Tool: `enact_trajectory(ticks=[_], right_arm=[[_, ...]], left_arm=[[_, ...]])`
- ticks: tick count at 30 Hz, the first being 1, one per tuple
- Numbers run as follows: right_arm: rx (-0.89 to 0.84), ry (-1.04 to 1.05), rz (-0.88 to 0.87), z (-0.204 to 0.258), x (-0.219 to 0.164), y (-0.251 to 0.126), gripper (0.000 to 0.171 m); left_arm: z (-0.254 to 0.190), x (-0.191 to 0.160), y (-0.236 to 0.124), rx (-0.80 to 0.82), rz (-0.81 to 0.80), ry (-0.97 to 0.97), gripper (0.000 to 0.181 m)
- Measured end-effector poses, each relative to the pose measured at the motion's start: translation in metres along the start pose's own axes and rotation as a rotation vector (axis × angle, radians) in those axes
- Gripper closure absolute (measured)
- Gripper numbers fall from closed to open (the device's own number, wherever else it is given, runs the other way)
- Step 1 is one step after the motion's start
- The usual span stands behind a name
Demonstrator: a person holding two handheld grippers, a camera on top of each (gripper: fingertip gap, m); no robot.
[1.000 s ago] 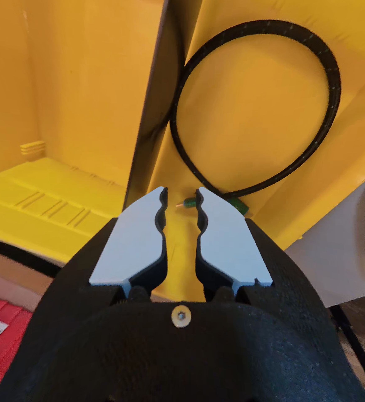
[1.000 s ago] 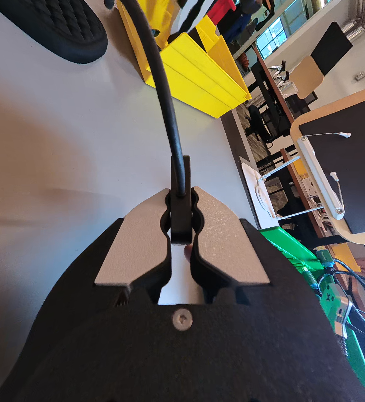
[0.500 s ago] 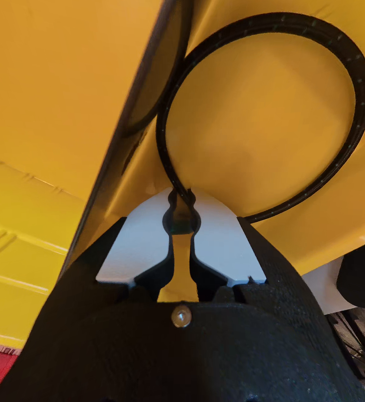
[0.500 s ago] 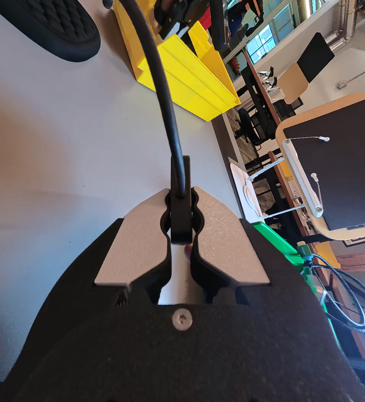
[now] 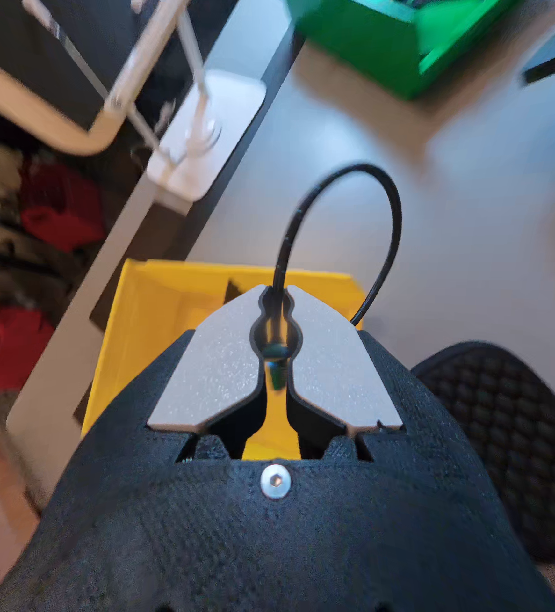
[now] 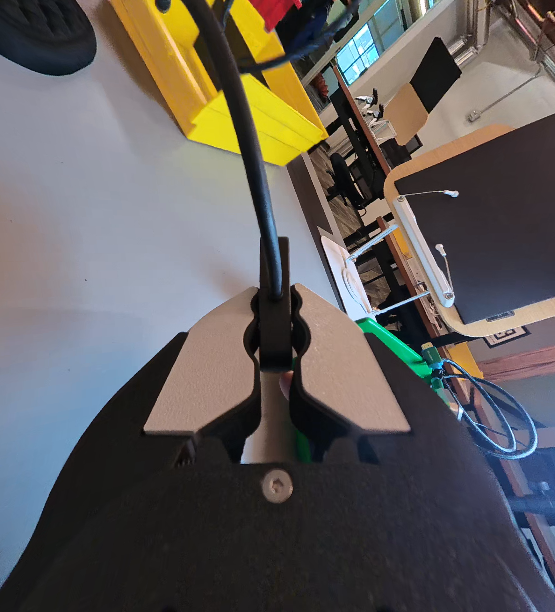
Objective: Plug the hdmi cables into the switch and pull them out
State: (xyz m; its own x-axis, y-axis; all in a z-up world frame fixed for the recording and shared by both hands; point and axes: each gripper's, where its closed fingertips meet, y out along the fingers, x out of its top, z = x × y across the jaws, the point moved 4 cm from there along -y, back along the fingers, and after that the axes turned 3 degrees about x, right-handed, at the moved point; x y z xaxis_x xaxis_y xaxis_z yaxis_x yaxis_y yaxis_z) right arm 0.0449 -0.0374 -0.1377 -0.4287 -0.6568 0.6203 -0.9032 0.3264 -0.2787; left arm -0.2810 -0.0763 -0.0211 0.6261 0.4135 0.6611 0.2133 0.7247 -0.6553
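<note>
Both of your grippers are clenched on cable ends above the grey table [image 6: 81,205]; no switch shows in either view.

Take the yellow bin [image 5: 170,318] as your landmark. Your left gripper [image 5: 277,291] hovers just over it, clamped on the thin braided cable [image 5: 385,212] right behind its green plug [image 5: 275,376]; the cable loops up and back down beside the bin. Your right gripper [image 6: 274,288] sits nearer you than the bin, squeezing the black plug [image 6: 274,331] of a thick cable [image 6: 253,149] that runs back toward it. Expect light, springy cables and hard, slick plugs, so grip the plug body, never the cord.
</note>
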Motion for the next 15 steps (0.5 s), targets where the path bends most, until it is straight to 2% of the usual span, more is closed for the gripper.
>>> enact_trajectory(ticks=[1,5,7,9,12,13,15], right_arm=[[-0.017,0.002,0.002,-0.002,0.000,0.000,0.157],[-0.133,0.059,-0.060,-0.024,0.001,-0.013,0.157],[-0.188,0.105,-0.126,-0.037,0.003,-0.025,0.157],[-0.230,0.156,-0.172,-0.047,0.001,-0.035,0.157],[-0.250,0.210,-0.171,-0.055,-0.009,-0.040,0.157],[-0.248,0.214,-0.165,-0.055,-0.012,-0.040,0.157],[-0.236,0.214,-0.154,-0.054,-0.015,-0.037,0.157]], left_arm=[[-0.014,0.012,0.003,-0.023,-0.063,0.025,0.175],[-0.070,0.048,0.033,-0.156,-0.266,0.072,0.175],[-0.097,0.058,0.055,-0.289,-0.344,0.038,0.175],[-0.122,0.064,0.076,-0.467,-0.425,0.013,0.175],[-0.164,0.065,0.085,-0.793,-0.669,0.094,0.174],[-0.173,0.065,0.086,-0.892,-0.706,0.058,0.175],[-0.190,0.054,0.091,-1.052,-0.666,0.047,0.175]])
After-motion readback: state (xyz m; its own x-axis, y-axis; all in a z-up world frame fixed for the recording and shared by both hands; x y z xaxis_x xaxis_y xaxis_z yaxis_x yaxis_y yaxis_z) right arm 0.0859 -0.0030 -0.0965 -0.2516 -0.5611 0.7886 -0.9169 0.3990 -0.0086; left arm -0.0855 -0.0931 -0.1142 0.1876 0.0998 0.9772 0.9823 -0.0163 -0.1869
